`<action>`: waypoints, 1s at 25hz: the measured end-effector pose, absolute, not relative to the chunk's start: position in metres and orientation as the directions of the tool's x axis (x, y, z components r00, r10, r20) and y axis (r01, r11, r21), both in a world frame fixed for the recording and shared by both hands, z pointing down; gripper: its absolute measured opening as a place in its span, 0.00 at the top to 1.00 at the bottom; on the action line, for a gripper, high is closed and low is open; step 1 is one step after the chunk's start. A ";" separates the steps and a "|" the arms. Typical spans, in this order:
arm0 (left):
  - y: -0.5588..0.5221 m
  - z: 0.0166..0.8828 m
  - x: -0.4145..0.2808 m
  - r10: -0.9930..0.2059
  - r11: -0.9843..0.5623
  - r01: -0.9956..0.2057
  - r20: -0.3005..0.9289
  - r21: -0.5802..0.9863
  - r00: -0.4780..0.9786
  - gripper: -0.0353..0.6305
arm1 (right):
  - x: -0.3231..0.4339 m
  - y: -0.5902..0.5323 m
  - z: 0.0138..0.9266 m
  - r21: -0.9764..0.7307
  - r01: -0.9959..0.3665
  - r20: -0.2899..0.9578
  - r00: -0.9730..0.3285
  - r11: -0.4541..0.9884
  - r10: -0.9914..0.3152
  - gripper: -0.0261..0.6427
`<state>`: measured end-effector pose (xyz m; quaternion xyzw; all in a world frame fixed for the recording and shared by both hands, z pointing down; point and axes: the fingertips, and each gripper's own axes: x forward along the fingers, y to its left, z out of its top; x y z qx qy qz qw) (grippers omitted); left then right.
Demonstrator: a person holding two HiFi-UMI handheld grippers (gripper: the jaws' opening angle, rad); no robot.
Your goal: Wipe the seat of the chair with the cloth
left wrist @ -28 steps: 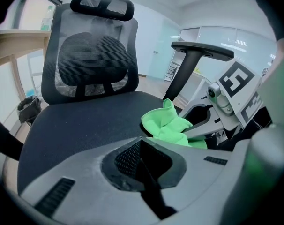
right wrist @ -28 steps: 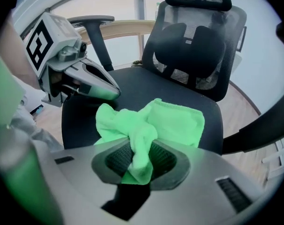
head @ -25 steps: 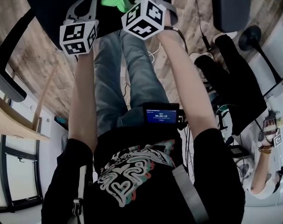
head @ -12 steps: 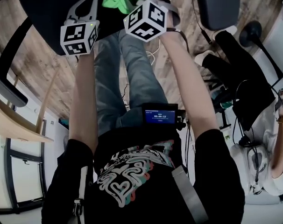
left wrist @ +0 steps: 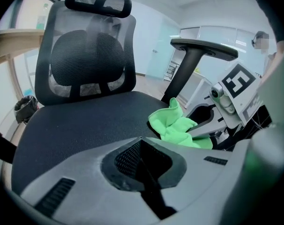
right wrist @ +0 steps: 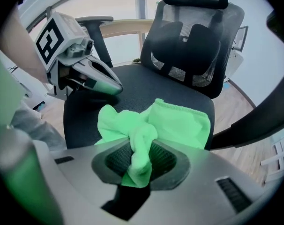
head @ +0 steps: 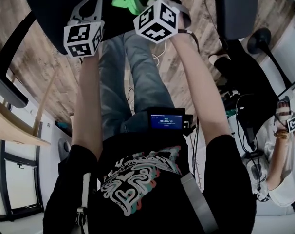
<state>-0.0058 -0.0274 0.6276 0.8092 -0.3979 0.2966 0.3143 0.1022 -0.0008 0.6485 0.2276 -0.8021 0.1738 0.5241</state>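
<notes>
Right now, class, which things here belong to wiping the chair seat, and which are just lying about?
For the job:
- cloth, gripped in the right claw
- seat
- left claw, shut and empty

Lying about:
- second chair
- floor cables
- desk

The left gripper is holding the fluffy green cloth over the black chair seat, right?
Not the left: the right gripper is holding the fluffy green cloth over the black chair seat, as the right gripper view shows.

Cloth [right wrist: 179, 123] on seat [right wrist: 170, 90], right of left claw [right wrist: 115, 86].
</notes>
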 end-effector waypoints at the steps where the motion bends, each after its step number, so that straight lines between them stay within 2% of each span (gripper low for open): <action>1: -0.025 0.628 -0.008 -0.459 -0.479 -0.834 0.732 0.273 0.503 0.95 | 0.101 0.000 0.649 -0.041 -0.542 0.920 -0.348 0.840 -0.180 0.81; 11: -0.009 0.622 -0.028 -0.490 -0.422 -0.864 0.732 0.275 0.473 0.95 | 0.082 -0.003 0.650 -0.078 -0.493 0.908 -0.393 0.866 -0.142 0.81; 25: 0.002 0.614 -0.087 -0.550 -0.305 -0.920 0.744 0.245 0.380 0.95 | 0.009 0.002 0.655 -0.144 -0.392 0.883 -0.466 0.909 -0.061 0.81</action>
